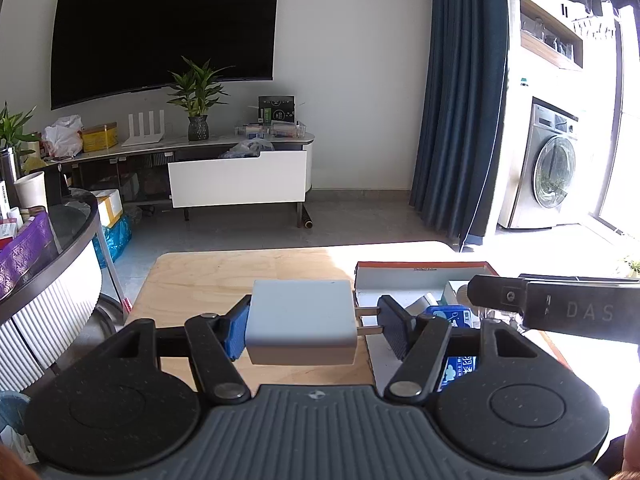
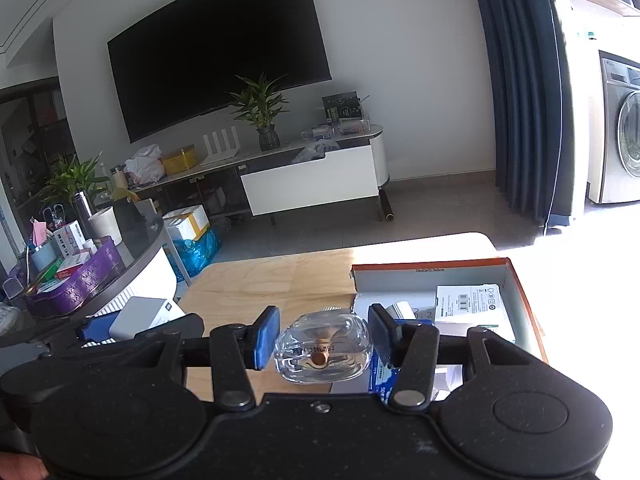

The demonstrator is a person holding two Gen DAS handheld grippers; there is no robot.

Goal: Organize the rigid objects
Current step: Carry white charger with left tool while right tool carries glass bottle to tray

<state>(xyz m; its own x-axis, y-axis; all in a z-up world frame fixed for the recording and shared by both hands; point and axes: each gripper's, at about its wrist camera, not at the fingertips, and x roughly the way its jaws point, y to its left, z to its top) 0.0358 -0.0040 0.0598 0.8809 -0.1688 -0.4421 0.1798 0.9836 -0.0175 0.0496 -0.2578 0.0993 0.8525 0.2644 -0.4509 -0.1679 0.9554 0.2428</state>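
A white boxy plastic charger plug (image 1: 301, 322), its two metal prongs pointing right, sits clamped above the near part of the pale wooden table (image 1: 208, 276). A clear, rounded glass bottle (image 2: 324, 348) is held likewise, near the left edge of the open orange-rimmed cardboard box (image 2: 524, 280), where white cartons and a blue packet lie.

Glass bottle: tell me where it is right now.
The glass bottle sits clamped in the right gripper, low centre in the right wrist view, above the wooden table just left of the open box.
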